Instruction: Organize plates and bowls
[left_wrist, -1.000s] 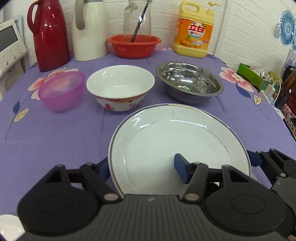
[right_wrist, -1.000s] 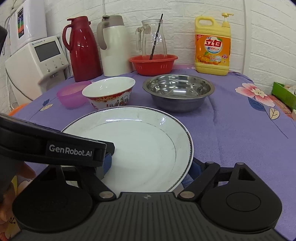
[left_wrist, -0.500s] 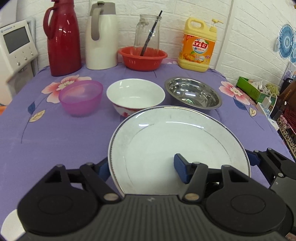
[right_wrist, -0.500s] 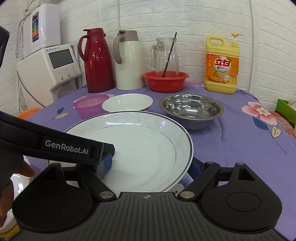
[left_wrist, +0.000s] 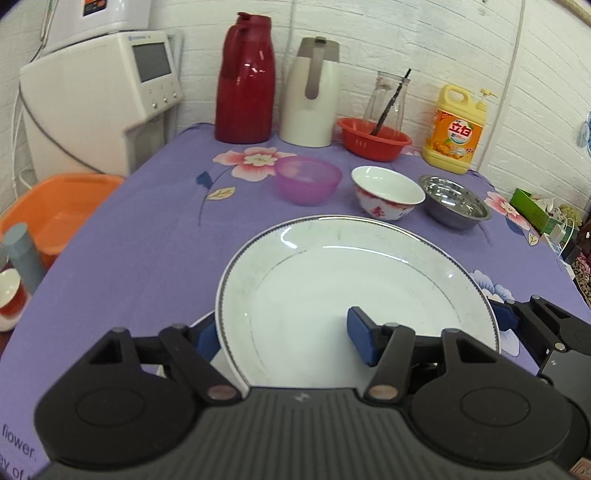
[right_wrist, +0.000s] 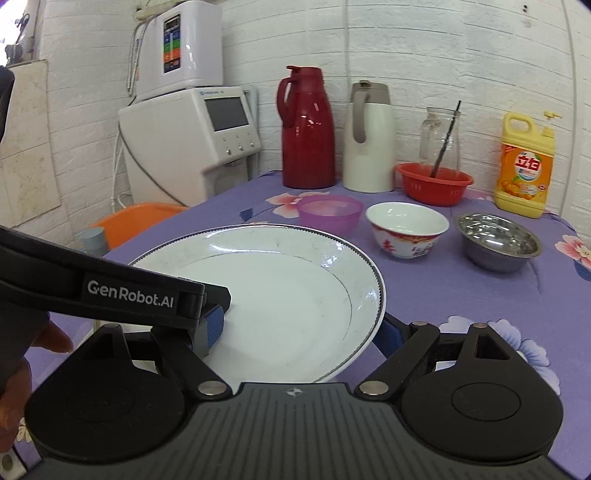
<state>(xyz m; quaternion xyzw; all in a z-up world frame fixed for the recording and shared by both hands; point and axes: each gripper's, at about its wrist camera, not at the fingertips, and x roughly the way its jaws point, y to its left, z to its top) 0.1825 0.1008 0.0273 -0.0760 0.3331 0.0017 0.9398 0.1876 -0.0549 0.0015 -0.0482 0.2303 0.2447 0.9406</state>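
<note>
Purple floral tabletop (left_wrist: 147, 258): large white round plate (left_wrist: 354, 295) held above near edge, rim clamped by left claw (left_wrist: 284, 336) and right claw (right_wrist: 303, 328); three bowls near far edge.

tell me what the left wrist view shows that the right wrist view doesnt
Only the left wrist view: the green box at the table's right edge, a red and white cup at far left, and the right gripper on the plate's right rim.

Only the right wrist view: the wall-mounted white unit with coloured buttons, and the left gripper clamping the plate's left rim.

Both: the white plate held at opposite rims, the purple bowl, the patterned china bowl, the steel bowl, the red flask and the detergent bottle.
</note>
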